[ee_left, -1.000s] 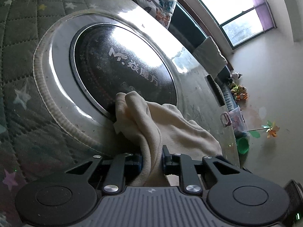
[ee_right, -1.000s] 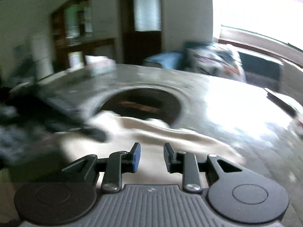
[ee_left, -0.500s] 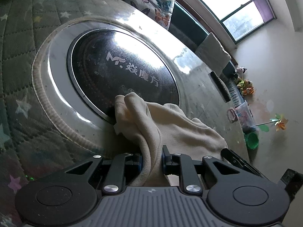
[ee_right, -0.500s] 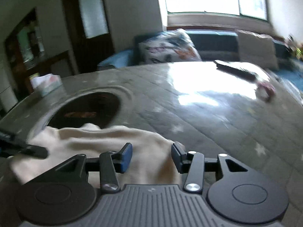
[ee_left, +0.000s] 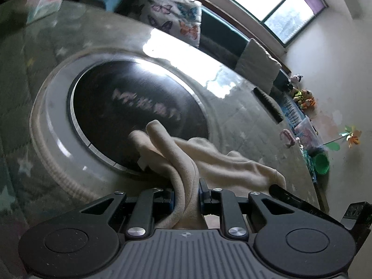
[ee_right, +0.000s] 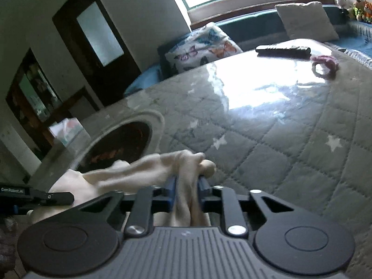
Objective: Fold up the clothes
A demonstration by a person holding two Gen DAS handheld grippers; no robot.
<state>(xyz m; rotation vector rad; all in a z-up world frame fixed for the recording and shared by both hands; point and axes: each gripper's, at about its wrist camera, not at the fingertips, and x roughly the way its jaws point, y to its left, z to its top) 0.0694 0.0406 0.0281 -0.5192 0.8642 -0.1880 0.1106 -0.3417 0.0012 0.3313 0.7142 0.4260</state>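
You have the cloth (ee_left: 209, 160) bunched by the round hob (ee_left: 137, 114) mid-table, both the left gripper (ee_left: 186, 195) and right gripper (ee_right: 187, 191) clamped on thick gathers, so pulling apart unevenly could slip a layer free and skew the fold.

Left tongs (ee_left: 186, 196): both fingers are drawn close together and clamp a bunched fold of the cream garment (ee_left: 209, 160), which passes between the blue-edged pads and back under the body. Right tongs (ee_right: 187, 191): fingers likewise drawn in and pinching a gathered ridge of the same garment, its end protruding just past the fingertips. In the right wrist view one black finger of the left tongs enters from the left edge, lying against the cloth.
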